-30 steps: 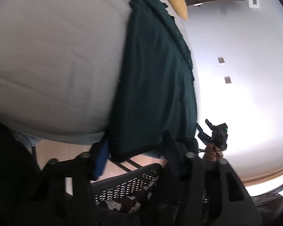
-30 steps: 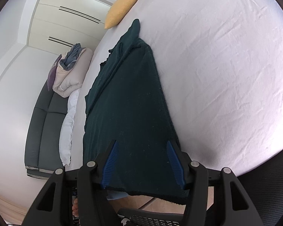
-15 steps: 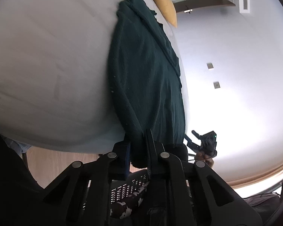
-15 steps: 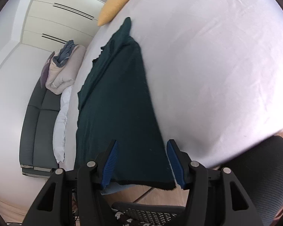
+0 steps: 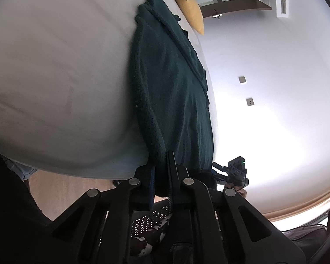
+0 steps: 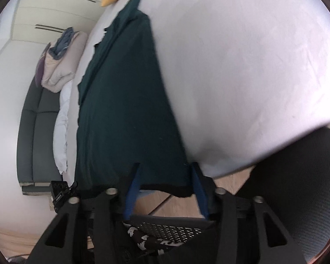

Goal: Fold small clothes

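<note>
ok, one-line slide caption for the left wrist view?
Left gripper shut on the near hem of a dark green knitted garment lying lengthwise on a white bed.

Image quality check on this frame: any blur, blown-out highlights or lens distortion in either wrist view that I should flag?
Left wrist view: sharp on the dark green knitted garment, but the white wall at right is blown out by glare; fisheye bulges the white bed sheet. Right wrist view: motion blur softens the garment's hem and the sheet's edge; lighting is even, without glare, with the same fisheye curvature.
</note>
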A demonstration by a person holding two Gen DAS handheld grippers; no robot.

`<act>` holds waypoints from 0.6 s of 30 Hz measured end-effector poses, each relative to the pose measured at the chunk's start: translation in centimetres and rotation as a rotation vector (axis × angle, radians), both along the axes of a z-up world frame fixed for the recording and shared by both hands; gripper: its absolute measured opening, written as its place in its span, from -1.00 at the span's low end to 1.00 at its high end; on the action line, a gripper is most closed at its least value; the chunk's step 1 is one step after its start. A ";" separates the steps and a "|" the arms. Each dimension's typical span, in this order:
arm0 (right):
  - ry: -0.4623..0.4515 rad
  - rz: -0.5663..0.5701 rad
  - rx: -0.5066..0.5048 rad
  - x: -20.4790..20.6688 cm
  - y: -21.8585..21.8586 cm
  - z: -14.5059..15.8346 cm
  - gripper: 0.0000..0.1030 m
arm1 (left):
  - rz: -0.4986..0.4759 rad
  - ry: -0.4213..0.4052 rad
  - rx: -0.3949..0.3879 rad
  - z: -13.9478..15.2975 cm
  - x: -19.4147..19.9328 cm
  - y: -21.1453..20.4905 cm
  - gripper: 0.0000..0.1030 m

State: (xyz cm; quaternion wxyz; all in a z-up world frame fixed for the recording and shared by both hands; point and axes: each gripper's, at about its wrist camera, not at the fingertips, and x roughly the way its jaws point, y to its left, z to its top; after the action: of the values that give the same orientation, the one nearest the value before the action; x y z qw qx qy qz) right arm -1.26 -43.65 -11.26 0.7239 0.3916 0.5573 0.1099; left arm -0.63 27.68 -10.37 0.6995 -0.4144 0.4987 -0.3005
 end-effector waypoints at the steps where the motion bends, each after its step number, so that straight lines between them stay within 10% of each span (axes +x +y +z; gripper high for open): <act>1: 0.002 -0.001 0.008 -0.1 -0.1 -0.1 -0.15 | 0.001 -0.002 0.001 0.0 -0.1 0.1 -0.86; 6: -0.006 0.001 0.032 0.0 0.0 -0.5 -0.27 | 0.008 0.002 0.006 -0.2 -0.5 0.3 -0.87; 10: -0.025 -0.008 0.059 -0.4 -0.4 -0.5 -0.78 | 0.018 -0.004 -0.004 0.0 -0.9 0.6 -0.87; 18: -0.122 0.013 0.045 -0.8 -0.2 2.1 -0.84 | 0.054 -0.019 -0.061 0.3 -1.4 1.5 -0.88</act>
State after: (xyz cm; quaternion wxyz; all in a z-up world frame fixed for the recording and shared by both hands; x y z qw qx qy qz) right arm -2.04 -43.84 -9.15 0.7467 0.3968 0.5121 0.1507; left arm -2.04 29.16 -10.02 0.6993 -0.4459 0.4711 -0.3004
